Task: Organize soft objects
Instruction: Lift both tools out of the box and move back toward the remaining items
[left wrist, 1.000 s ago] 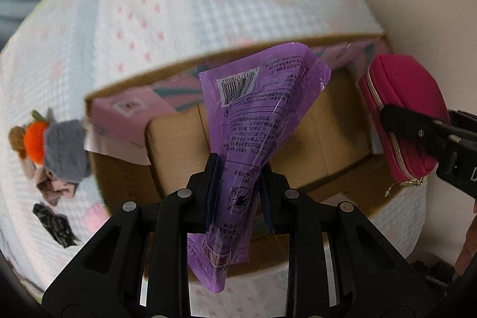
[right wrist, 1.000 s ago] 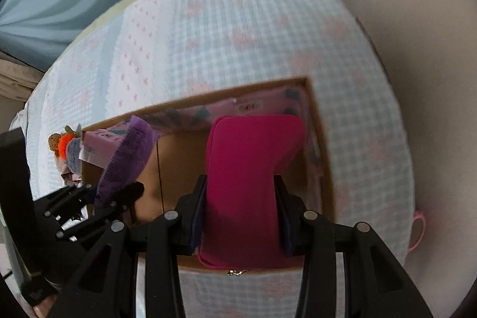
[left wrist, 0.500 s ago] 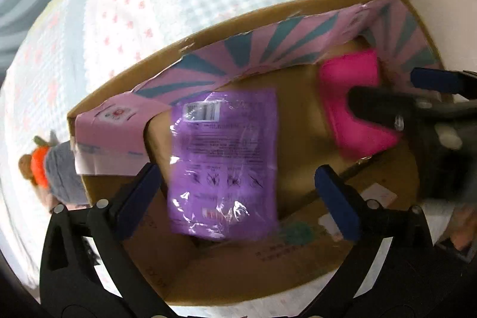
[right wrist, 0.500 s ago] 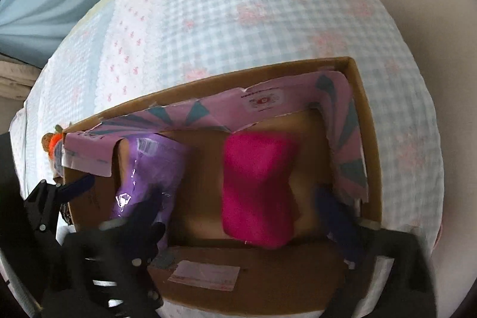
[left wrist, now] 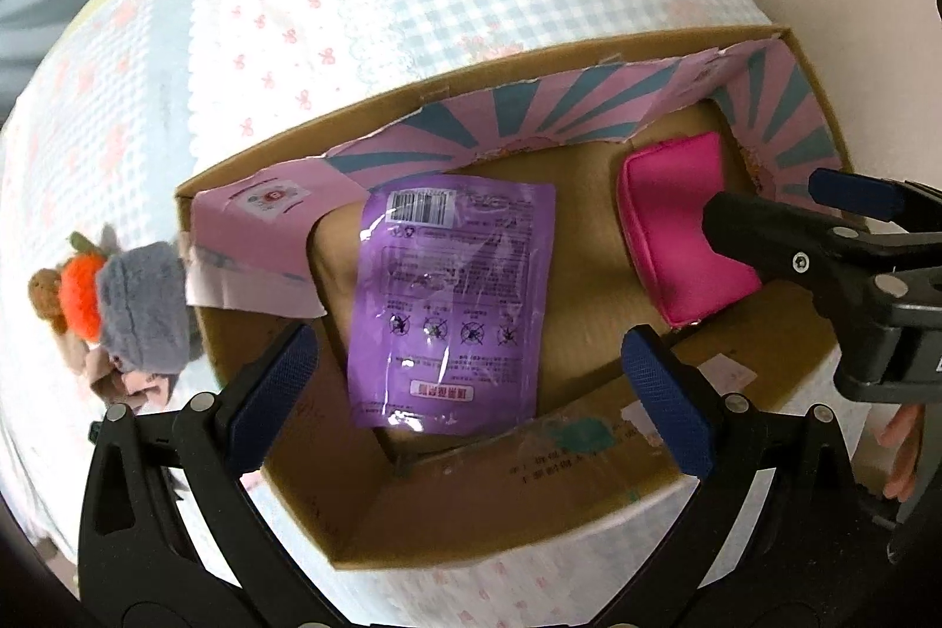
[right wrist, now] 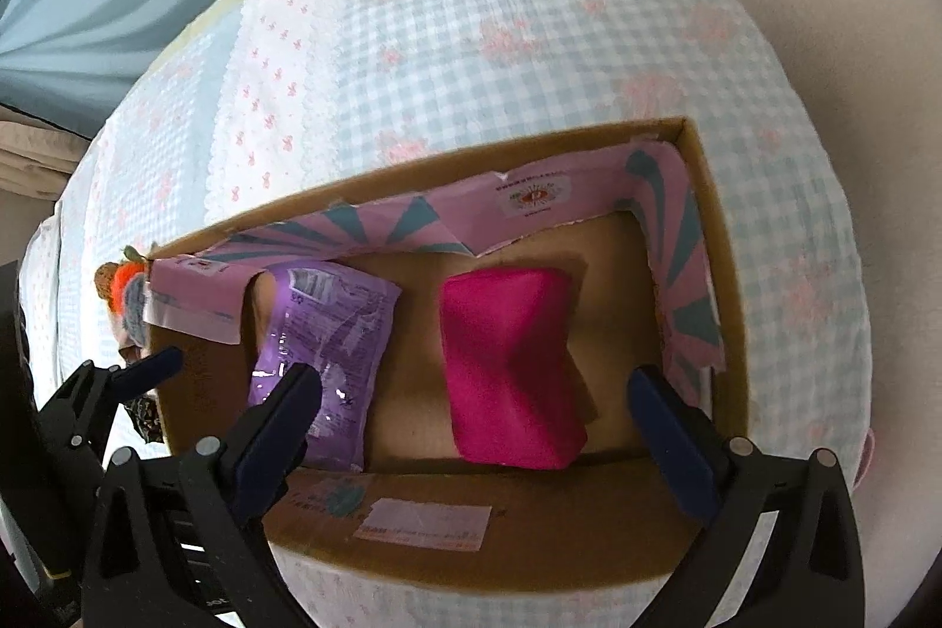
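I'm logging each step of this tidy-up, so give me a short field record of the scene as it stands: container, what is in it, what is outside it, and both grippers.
container: open cardboard box on a checked bedcover
inside, left: purple foil packet lying flat
inside, right: pink zip pouch, apart from the packet
outside: grey plush toy with orange part, beside the box's left wall
left gripper: jaws wide open above the packet, holding nothing
right gripper: jaws wide open above the pouch, holding nothing
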A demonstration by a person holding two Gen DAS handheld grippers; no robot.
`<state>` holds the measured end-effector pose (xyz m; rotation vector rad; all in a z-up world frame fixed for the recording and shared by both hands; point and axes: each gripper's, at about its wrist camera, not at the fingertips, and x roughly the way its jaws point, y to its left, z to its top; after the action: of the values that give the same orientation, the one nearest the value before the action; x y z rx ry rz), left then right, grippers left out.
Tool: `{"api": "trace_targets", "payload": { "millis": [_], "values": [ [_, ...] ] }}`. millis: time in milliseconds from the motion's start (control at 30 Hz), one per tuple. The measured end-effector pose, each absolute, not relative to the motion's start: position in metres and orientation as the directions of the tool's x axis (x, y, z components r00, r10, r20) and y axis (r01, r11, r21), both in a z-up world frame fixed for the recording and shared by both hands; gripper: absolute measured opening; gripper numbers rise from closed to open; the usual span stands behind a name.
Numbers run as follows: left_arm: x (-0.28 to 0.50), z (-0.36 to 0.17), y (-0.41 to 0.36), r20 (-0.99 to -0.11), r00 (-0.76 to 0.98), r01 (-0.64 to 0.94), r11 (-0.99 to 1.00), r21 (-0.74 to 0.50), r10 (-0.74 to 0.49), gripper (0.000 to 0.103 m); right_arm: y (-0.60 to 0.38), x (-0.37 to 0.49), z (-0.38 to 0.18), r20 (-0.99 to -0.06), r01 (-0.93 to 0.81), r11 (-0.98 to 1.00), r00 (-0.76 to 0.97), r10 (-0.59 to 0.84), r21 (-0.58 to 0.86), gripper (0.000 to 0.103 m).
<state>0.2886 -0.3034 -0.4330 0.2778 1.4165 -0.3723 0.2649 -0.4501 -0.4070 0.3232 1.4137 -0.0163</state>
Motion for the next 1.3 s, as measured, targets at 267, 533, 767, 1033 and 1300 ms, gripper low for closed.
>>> {"api": "trace_targets", "payload": {
  "millis": [267, 533, 767, 1033, 1300],
  "values": [
    [0.271, -0.377, -0.29, -0.975, 0.18, 0.396, 0.917, -0.045, -0.126, 0.103, -0.443, 0.246, -0.348, -0.956, 0.163, 0.968, 0.253, 0.146, 0.191, 0.103],
    [0.236, -0.298, -0.278, -0.939, 0.302, 0.363, 0.93, -0.048, -0.166, 0.103, -0.423, 0.203, -0.257, -0.921, 0.095, 0.989, 0.383, 0.072, 0.116, 0.103],
    [0.191, -0.229, -0.254, -0.885, 0.418, 0.32, 0.945, -0.066, -0.203, 0.103, -0.41, 0.15, -0.187, -0.875, 0.084, 0.992, 0.482, 0.044, 0.096, 0.103],
    [0.139, -0.161, -0.213, -0.811, 0.546, 0.266, 0.961, -0.069, -0.209, 0.103, -0.395, 0.102, -0.129, -0.809, 0.086, 0.993, 0.588, 0.011, 0.076, 0.103],
    [0.096, -0.124, -0.171, -0.739, 0.653, 0.179, 0.982, -0.065, -0.168, 0.103, -0.37, 0.078, -0.108, -0.745, 0.019, 0.996, 0.665, 0.056, 0.092, 0.103]
  ]
}}
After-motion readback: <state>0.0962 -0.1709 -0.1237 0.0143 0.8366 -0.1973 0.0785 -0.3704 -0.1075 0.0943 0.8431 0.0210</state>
